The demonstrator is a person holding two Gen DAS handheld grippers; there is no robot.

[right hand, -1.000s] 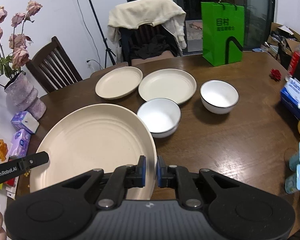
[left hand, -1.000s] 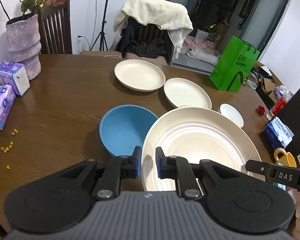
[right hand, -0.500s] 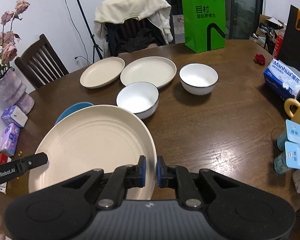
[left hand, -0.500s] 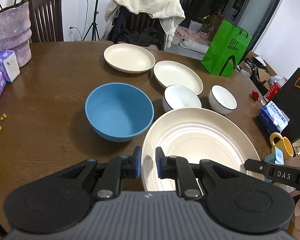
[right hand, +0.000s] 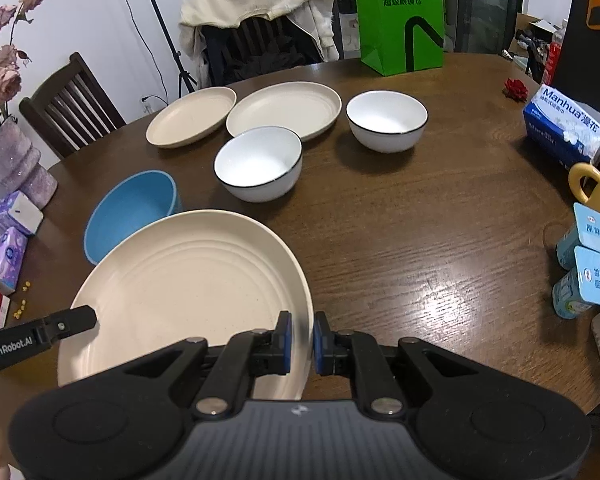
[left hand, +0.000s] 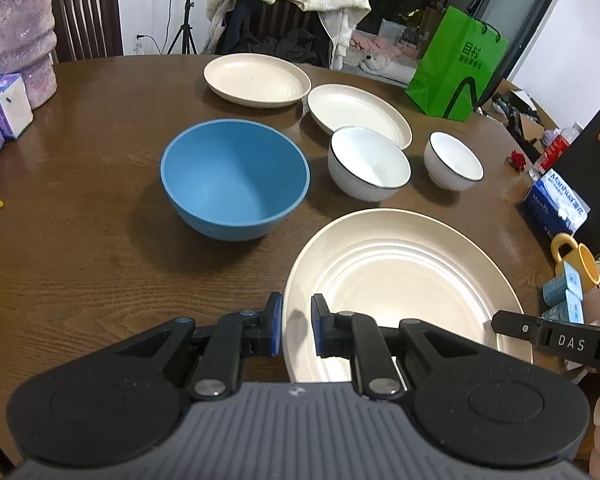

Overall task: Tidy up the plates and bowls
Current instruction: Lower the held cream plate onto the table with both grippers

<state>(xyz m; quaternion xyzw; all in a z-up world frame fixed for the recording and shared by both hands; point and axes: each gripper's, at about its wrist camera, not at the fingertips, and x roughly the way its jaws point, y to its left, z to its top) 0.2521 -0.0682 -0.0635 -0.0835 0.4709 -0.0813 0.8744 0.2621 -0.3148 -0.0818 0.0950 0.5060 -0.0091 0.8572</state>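
Observation:
A large cream plate [left hand: 400,280] [right hand: 188,292] hangs low over the near part of the brown table [left hand: 80,248] [right hand: 420,248]. My left gripper [left hand: 296,320] is shut on its left rim, and my right gripper [right hand: 301,336] is shut on its right rim. Beyond the plate a blue bowl [left hand: 236,176] [right hand: 132,208] stands to the left. Two white bowls with dark rims [left hand: 368,162] [left hand: 454,160] [right hand: 258,162] [right hand: 386,118] stand further back. Two smaller cream plates [left hand: 256,78] [left hand: 358,114] [right hand: 192,116] [right hand: 284,108] lie behind them.
A green paper bag [left hand: 456,64] [right hand: 400,16] stands at the far edge. Tissue packs [left hand: 6,104] and a pink vase [left hand: 22,40] sit at the left. A blue tissue box [right hand: 566,124], a yellow mug [right hand: 596,192] and small cartons [right hand: 584,256] crowd the right edge. Chairs [right hand: 72,108] stand behind.
Both grippers have come down and back toward the near edge with the large plate held between them. The blue bowl and both white bowls now show clear of the plate.

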